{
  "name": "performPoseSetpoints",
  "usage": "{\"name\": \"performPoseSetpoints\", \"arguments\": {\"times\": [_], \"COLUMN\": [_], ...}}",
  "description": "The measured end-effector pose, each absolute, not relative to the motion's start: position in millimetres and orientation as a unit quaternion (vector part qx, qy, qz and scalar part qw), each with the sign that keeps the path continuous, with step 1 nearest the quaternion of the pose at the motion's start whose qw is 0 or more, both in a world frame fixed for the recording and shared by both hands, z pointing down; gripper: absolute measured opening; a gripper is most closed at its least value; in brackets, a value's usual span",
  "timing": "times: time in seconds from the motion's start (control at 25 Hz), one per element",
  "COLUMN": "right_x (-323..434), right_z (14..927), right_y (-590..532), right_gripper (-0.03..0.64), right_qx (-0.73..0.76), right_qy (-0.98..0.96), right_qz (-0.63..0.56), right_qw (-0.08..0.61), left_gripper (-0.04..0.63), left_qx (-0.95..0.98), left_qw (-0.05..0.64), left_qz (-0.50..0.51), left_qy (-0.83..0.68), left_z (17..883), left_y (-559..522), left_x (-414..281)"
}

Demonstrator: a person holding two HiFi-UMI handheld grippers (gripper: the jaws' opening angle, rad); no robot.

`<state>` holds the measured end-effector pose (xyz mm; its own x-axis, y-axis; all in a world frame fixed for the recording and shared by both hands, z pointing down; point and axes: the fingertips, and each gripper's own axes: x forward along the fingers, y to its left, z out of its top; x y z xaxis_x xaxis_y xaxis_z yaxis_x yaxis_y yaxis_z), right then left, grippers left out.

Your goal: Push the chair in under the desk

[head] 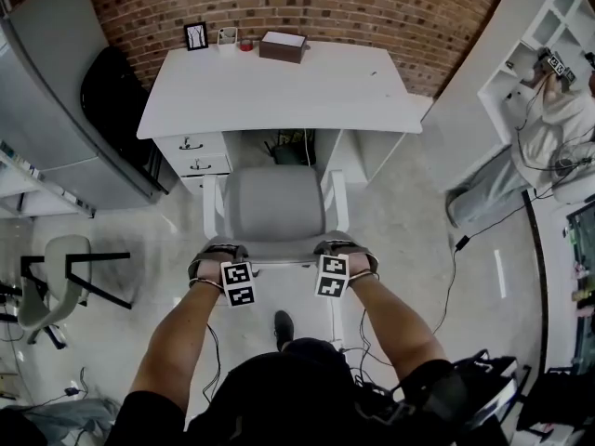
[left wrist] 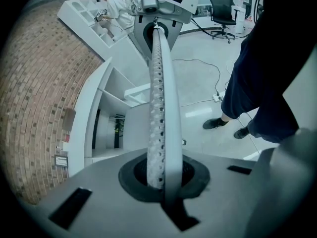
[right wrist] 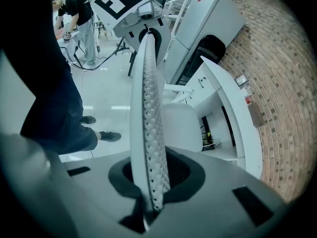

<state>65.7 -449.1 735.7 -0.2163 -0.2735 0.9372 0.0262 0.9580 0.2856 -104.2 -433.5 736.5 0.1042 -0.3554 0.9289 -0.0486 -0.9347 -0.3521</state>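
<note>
The chair (head: 275, 203) stands just ahead of our two grippers, and the top edge of its backrest runs between them. The left gripper (head: 223, 249) is at its left corner and the right gripper (head: 338, 247) at its right. We see a pale grey padded chair with white armrests, facing the knee gap of the white desk (head: 279, 86) farther ahead. Both pairs of jaws are together, with nothing between them.
</note>
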Motion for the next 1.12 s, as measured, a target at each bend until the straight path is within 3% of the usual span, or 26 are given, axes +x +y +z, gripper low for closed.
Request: {"name": "performPoseSetpoints", "arguments": {"times": [1.12], "right_x": [85], "right_z": [735], "right_y": [-525], "right_gripper": [0.043], "right_qx": [0.076], "right_qy": [-0.766], "right_qz": [-0.139], "right_qw": [0.624], "left_gripper": [0.011], "left_qx": [-0.734], "left_qw": [0.123], "left_qz": [-0.653], "left_qy": [0.14], "left_z": [735], "left_y": [-503], "left_x": [-85]}}
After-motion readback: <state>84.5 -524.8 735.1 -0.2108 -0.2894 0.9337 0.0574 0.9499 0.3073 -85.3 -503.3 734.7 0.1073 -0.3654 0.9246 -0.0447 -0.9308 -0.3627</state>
